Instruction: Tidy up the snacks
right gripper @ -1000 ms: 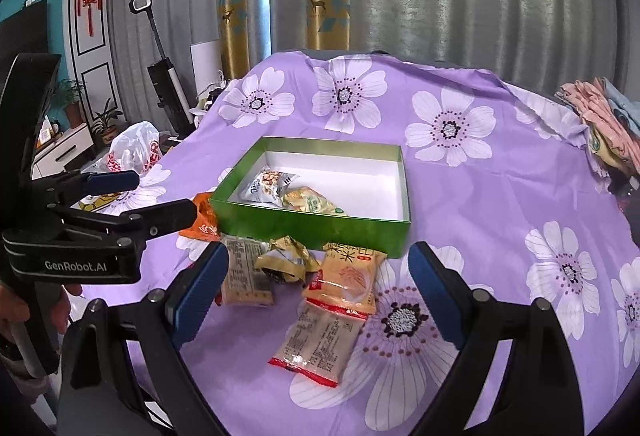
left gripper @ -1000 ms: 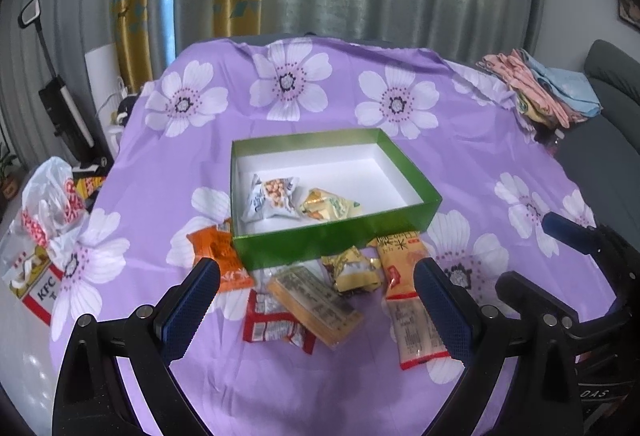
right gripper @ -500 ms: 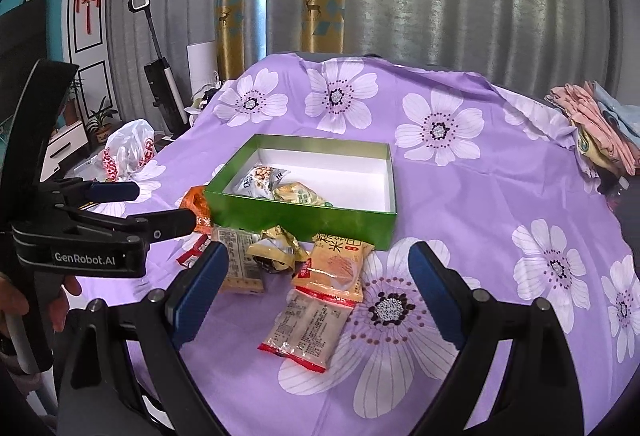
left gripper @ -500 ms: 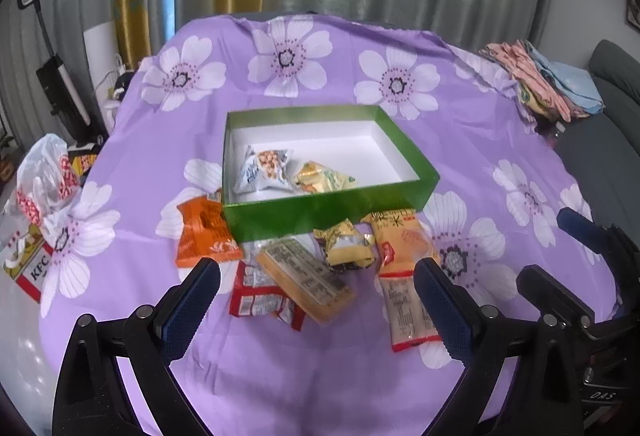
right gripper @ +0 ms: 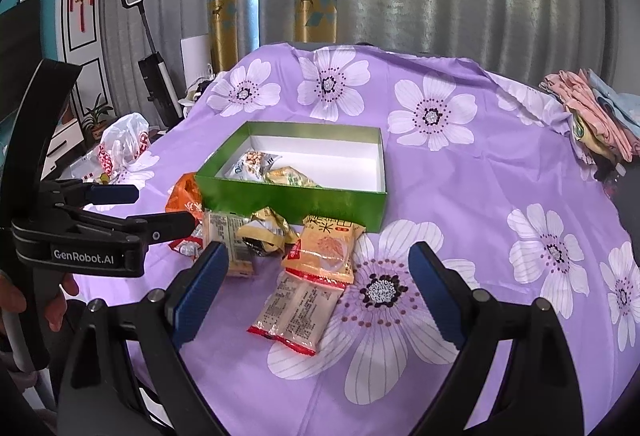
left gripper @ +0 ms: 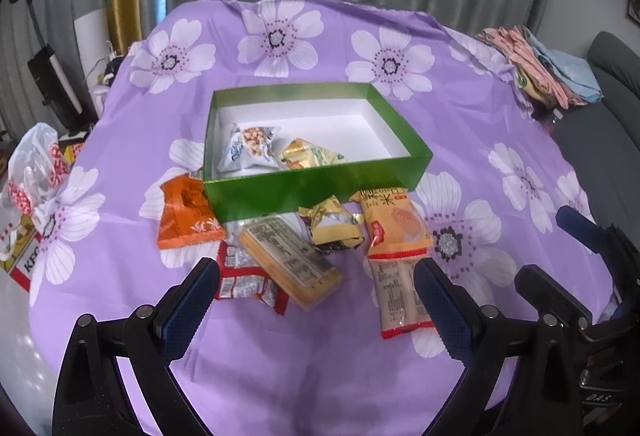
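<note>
A green box point(left gripper: 316, 192) with a white inside stands mid-table; a white peanut packet point(left gripper: 250, 148) and a yellow-green packet point(left gripper: 310, 158) lie in it. In front of it are loose snacks: an orange packet point(left gripper: 186, 214), a red packet point(left gripper: 246, 282), a clear tan bar point(left gripper: 290, 262), a gold crumpled packet point(left gripper: 334, 228), a yellow cracker packet point(right gripper: 324, 248) and a tan red-edged packet point(right gripper: 298, 312). My left gripper point(left gripper: 316, 276) hangs open above the tan bar, holding nothing. My right gripper point(right gripper: 318, 260) is open and empty over the cracker packet.
A purple flowered cloth point(left gripper: 460, 124) covers the round table. Folded clothes point(right gripper: 592, 112) lie at its far right edge beside a grey sofa point(left gripper: 600, 124). A white plastic bag point(left gripper: 32, 172) sits off the left edge. An upright vacuum point(right gripper: 154, 76) stands by the curtains.
The left gripper has sunk a little and tipped downward, so the box and snacks sit higher in its view. The right gripper has hardly shifted. Both stay open; no snack has moved.
</note>
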`<state>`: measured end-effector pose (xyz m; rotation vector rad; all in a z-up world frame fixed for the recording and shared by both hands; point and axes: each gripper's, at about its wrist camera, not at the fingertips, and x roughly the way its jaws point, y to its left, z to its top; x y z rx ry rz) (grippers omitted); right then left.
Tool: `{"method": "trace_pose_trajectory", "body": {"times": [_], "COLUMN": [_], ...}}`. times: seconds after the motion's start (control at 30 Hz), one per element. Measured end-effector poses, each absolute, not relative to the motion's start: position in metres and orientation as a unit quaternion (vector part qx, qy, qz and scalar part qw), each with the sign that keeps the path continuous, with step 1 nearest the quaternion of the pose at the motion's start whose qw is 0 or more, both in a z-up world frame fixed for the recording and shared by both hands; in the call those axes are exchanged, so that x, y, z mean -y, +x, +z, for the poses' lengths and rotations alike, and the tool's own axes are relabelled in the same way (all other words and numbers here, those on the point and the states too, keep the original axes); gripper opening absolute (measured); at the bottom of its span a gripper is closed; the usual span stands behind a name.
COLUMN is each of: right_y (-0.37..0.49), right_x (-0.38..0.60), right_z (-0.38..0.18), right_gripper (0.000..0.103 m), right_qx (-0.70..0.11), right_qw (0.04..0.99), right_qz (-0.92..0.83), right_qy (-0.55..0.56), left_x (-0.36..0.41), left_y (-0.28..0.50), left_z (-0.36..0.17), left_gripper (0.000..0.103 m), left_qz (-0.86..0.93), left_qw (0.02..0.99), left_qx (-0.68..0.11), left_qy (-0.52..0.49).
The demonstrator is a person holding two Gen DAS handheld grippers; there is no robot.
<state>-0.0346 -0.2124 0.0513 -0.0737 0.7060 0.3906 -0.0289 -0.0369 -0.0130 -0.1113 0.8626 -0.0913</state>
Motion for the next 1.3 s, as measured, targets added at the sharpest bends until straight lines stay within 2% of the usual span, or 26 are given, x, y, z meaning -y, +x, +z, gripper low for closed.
{"method": "trace_pose_trajectory", "body": {"times": [0.67,1.3], "right_y": [-0.029,-0.028], "right_x": [0.218,0.221], "right_z": [0.012,-0.042], "right_gripper": [0.092,0.092], "right_qx": [-0.394,-0.464], "right_qw": [0.9,0.857], "right_qz": [0.188,0.225], "right_qy": [-0.02,0.015], "left_x": [0.051,0.062], "left_y": [-0.018,-0.009], "left_z": [-0.053,-0.091], "left_gripper": [0.097,0.097], "left_qz": [-0.067,-0.123], "left_qw": [0.876,0.837], "left_qx": [-0.474,-0.522], "left_qy": [-0.059,-0.107]}}
